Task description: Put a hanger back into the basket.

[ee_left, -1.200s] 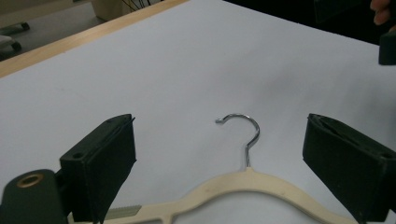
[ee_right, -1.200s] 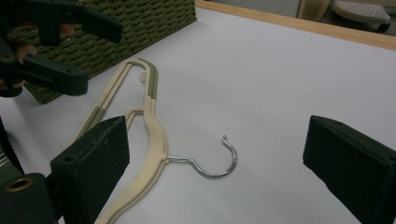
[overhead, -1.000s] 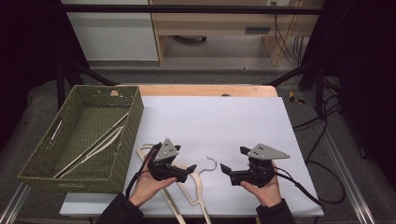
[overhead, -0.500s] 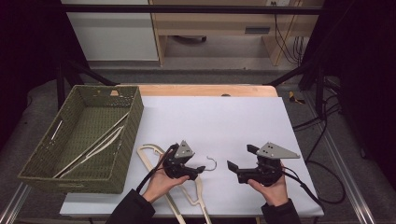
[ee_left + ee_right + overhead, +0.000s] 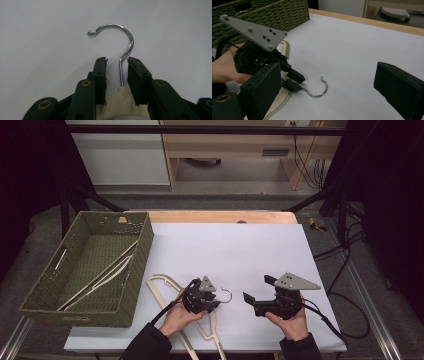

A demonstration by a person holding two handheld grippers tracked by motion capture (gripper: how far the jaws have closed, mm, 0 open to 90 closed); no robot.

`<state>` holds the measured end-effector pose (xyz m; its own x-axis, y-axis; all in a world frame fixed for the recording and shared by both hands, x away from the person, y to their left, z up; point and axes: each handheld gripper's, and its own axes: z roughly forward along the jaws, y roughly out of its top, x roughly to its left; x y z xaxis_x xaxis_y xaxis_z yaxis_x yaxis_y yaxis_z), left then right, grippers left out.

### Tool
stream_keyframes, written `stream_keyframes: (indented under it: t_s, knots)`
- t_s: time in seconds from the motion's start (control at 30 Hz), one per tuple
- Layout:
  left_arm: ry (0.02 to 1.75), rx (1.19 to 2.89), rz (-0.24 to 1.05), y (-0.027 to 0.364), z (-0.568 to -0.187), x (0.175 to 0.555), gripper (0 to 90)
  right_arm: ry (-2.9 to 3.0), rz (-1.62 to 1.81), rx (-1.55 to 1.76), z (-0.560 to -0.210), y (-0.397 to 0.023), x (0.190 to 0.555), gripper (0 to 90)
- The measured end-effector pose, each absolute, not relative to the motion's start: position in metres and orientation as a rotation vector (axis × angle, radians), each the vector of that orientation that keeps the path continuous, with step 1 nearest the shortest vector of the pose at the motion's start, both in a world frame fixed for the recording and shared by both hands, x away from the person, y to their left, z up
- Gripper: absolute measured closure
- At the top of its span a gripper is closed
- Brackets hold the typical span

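Two hand-held grippers are held over the white bench (image 5: 235,245), and the cream hanger (image 5: 165,287) lying flat on it serves as the landmark. The left hand-held gripper (image 5: 212,304) is set down at the neck of the hanger, where the chrome hook (image 5: 117,37) rises from the cream body; in the left gripper view the hook's straight shank is seen between the two black jaws, which have just been closing and stand narrowly apart on either side of it, with a small gap visible on each side, so no clamping on the wire can be made out. The curved end of the hook is seen past the jaw tips, resting on the bench. The right hand-held gripper (image 5: 257,296) is held to the right of the hanger, well apart from it, with its jaws wide apart and nothing between them; its jaws are pointed towards the hook. A green woven basket (image 5: 125,305) is placed just left of the hanger, at the bench's left edge, and more pale hangers (image 5: 100,277) are seen lying inside it.
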<state>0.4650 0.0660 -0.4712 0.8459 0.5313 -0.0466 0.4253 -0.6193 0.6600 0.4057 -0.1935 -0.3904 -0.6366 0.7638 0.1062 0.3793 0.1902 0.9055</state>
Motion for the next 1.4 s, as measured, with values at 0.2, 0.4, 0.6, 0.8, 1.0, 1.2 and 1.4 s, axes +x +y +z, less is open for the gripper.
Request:
stream_keyframes:
  t_s: [0.2,0.4,0.6,0.8,1.0,1.2,1.4]
  knots:
    - [0.706,2.330,0.194,0.065,-0.471,0.465,79.6,2.100,1.435,1.083,-0.391,-0.193,0.406,8.1]
    - [0.739,2.331,0.167,0.063,-0.470,0.463,88.2,2.106,1.435,1.082,-0.392,-0.192,0.406,8.1]
    - [0.773,2.302,0.170,0.064,-0.469,0.461,88.6,2.132,1.431,1.073,-0.395,-0.189,0.406,8.1]
    - [0.765,2.254,0.204,0.070,-0.459,0.455,88.7,2.166,1.446,1.077,-0.401,-0.181,0.405,8.7]
    - [0.749,2.209,0.247,0.077,-0.451,0.449,88.8,2.229,1.463,1.082,-0.411,-0.169,0.404,10.9]
    - [0.742,2.150,0.250,0.085,-0.443,0.444,88.8,2.322,1.452,1.072,-0.424,-0.149,0.405,12.4]
    - [0.728,2.112,0.262,0.093,-0.432,0.440,88.8,2.395,1.449,1.074,-0.433,-0.131,0.405,15.2]
